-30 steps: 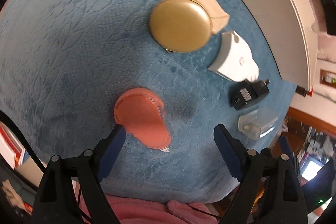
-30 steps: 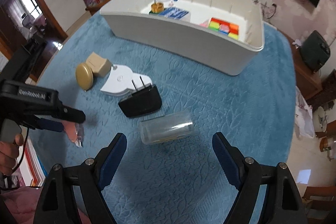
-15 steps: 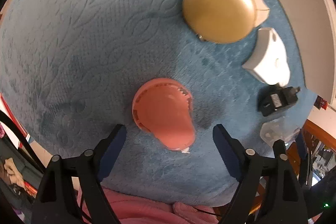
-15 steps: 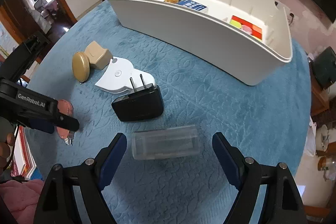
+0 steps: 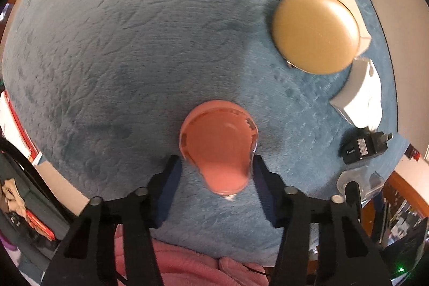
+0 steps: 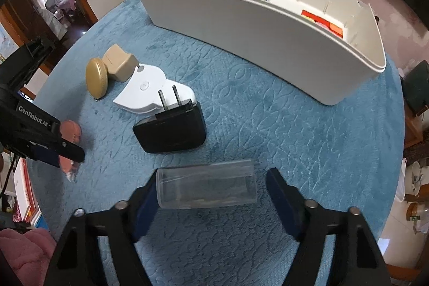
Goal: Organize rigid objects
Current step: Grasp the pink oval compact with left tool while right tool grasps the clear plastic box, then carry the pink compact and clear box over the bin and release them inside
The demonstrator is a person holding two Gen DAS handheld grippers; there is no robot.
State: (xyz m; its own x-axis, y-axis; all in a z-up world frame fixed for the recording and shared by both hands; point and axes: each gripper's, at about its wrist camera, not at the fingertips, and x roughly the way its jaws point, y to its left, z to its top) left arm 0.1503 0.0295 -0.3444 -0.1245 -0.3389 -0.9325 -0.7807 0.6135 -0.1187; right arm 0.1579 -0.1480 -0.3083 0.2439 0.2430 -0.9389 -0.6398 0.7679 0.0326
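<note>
Since a second ago: both grippers lower, closer to the cloth (image 6: 268, 130); left gripper (image 5: 215, 173) narrowed from wide, jaws closing around the pink case (image 5: 218, 146), right pad at its edge, contact on the left side hard to tell. Right gripper (image 6: 211, 195) jaws closing too, clear box (image 6: 206, 188) between them, left pad touching its end, right pad apart.

Bin (image 6: 268, 26) contents half hidden behind the wall: gold piece, white disc, blue card, orange-red block. Bin interior seen from the right wrist only; from the left, only its blurred outer wall (image 5: 388, 18). Gold disc (image 5: 315, 31), white plate (image 5: 359, 95), black plug (image 5: 360, 149) in both.
</note>
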